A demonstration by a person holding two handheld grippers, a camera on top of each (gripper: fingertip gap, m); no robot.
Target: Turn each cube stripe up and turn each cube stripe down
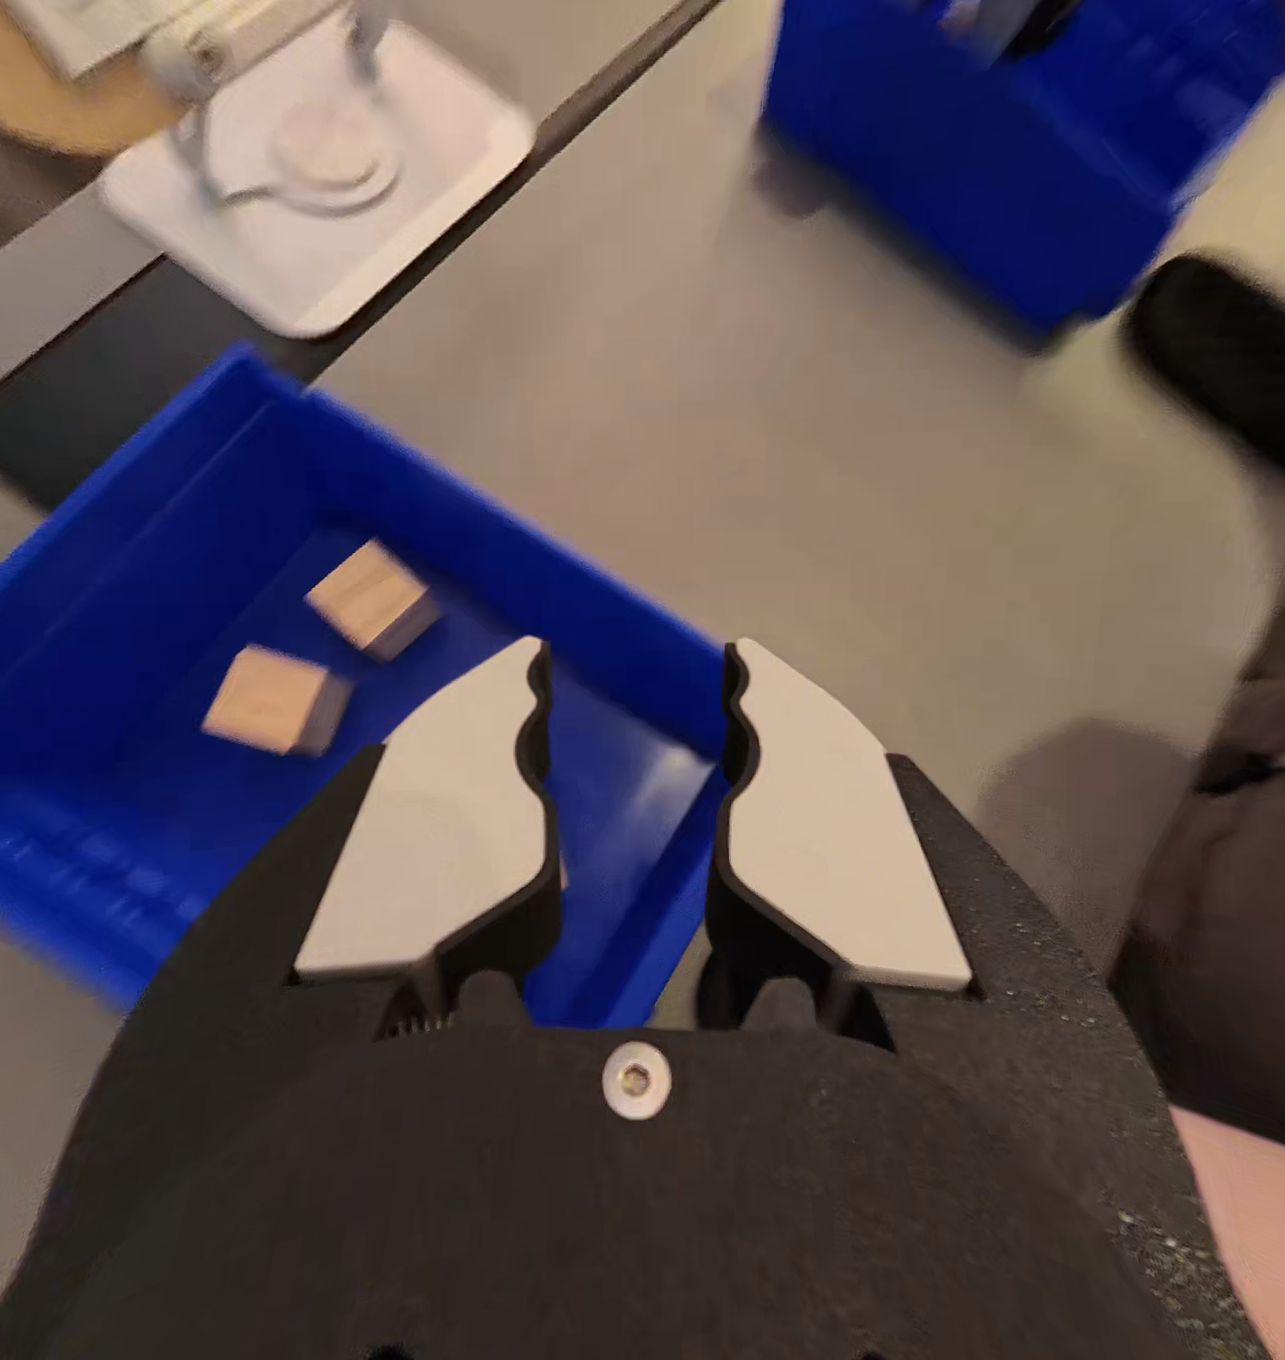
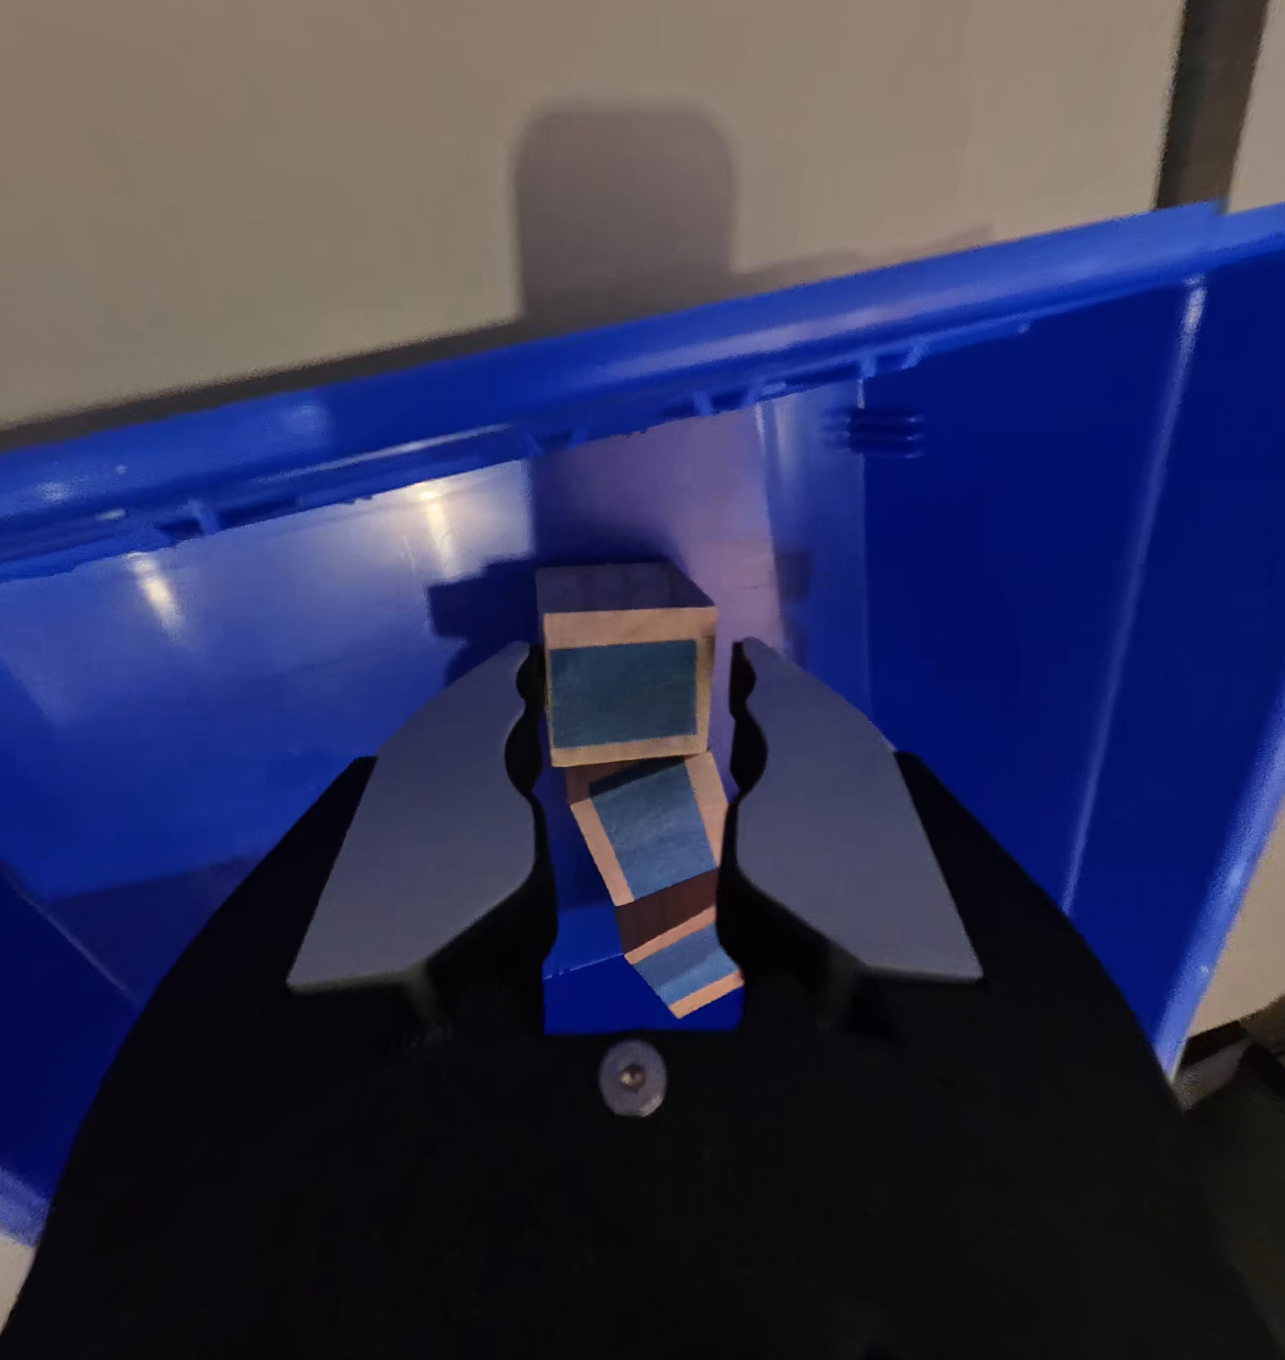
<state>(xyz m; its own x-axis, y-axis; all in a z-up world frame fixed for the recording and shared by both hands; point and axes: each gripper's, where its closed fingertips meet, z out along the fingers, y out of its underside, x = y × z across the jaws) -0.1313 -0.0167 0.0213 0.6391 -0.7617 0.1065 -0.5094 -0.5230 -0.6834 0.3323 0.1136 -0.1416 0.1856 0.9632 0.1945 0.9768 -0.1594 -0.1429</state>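
Note:
In the left wrist view, my left gripper [image 1: 636, 662] is open and empty above the near right corner of a blue bin [image 1: 146, 589]. Two plain wooden cubes [image 1: 371, 607] [image 1: 275, 699] lie on that bin's floor, left of the fingers, with no stripe showing. In the right wrist view, my right gripper [image 2: 632, 662] is shut on a wooden cube [image 2: 625, 692] inside a second blue bin [image 2: 257, 662]. The cube's blue face points at the camera. Below it, two more cubes [image 2: 654, 831] [image 2: 698, 971] lie on the floor, blue faces up.
The second blue bin [image 1: 993, 162] stands far right on the grey table [image 1: 698, 405]. A white square tray [image 1: 316, 169] sits beyond the table's far-left edge. A blurred dark shape [image 1: 1236, 368] and a person's clothing [image 1: 1250, 883] are on the right.

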